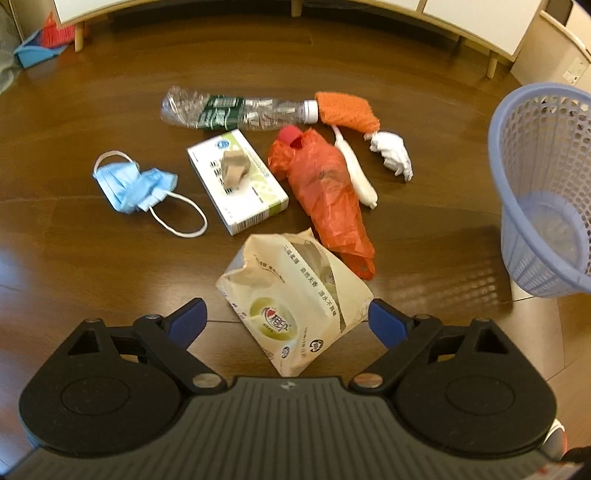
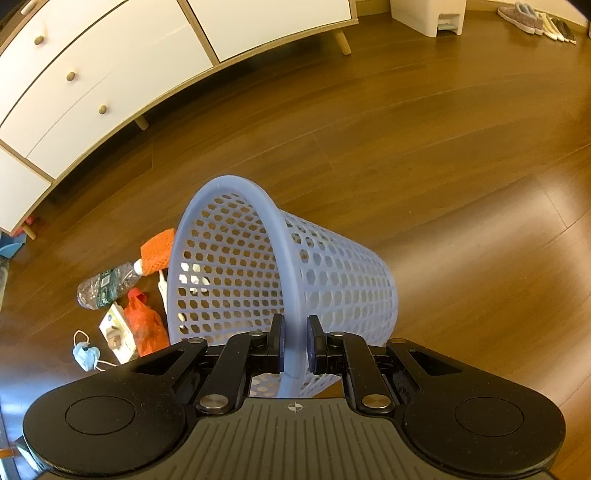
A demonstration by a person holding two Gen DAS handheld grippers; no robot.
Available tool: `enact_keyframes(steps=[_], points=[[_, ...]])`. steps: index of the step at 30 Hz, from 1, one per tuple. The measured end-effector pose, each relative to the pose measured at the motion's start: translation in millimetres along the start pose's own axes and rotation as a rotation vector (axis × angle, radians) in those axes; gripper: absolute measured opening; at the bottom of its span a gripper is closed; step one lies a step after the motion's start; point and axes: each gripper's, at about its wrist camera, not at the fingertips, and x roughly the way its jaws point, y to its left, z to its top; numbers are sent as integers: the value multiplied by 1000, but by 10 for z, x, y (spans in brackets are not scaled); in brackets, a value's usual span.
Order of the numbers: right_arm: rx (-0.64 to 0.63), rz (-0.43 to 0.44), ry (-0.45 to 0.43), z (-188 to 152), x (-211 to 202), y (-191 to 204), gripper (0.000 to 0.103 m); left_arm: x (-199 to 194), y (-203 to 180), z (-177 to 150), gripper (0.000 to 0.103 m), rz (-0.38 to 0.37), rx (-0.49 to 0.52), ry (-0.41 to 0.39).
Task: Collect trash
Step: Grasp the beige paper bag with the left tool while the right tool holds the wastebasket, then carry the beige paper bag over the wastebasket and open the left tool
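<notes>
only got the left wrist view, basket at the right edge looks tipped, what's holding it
Observer: The right hand-held gripper is shut on the basket rim, one finger inside and one outside.
Operator: ok, anything on the far side of the basket that i can't see
Observer: Nothing close by. The right wrist view shows only bare floor there, with a row of shoes far off by the wall.
</notes>
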Motion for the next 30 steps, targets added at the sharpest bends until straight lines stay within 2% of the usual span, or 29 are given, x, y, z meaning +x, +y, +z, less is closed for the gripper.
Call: enact_keyframes(steps=[1, 3, 5, 9, 10, 11, 12, 13, 14, 17, 25, 30], points=[[3, 0, -2, -1, -4, -4, 8, 45, -12, 3, 91, -4, -1, 13], [5, 0, -4, 14, -4, -6, 8, 124, -43, 1, 84, 2, 5, 32], [12, 2, -4, 23, 1, -3, 8, 213, -63, -3, 72, 13, 11, 61], [11, 2, -6, 21, 6, 14, 8, 300, -50, -10, 64, 16, -13, 83], [9, 2, -7, 18, 11, 21, 8, 310, -50, -7, 53, 12, -11, 85], [7, 2, -7, 17, 13, 28, 8, 324, -49, -4, 33, 4, -5, 91], [5, 1, -7, 18, 15, 34, 8, 335, -47, -1, 26, -1, -2, 98], [5, 1, -7, 18, 16, 35, 8, 342, -40, -2, 11, 1, -2, 104], [4, 1, -8, 18, 14, 35, 8, 341, -30, -4, 6, 5, -3, 103], [3, -1, -10, 17, 14, 33, 8, 289, -12, 1, 0, 21, 13, 82], [-5, -2, -16, 5, 21, 63, 8, -73, 53, 126, 0, 36, 23, 14], [-14, -6, -22, -1, 16, 67, 8, -440, -3, 241, 0, 9, 24, -56]])
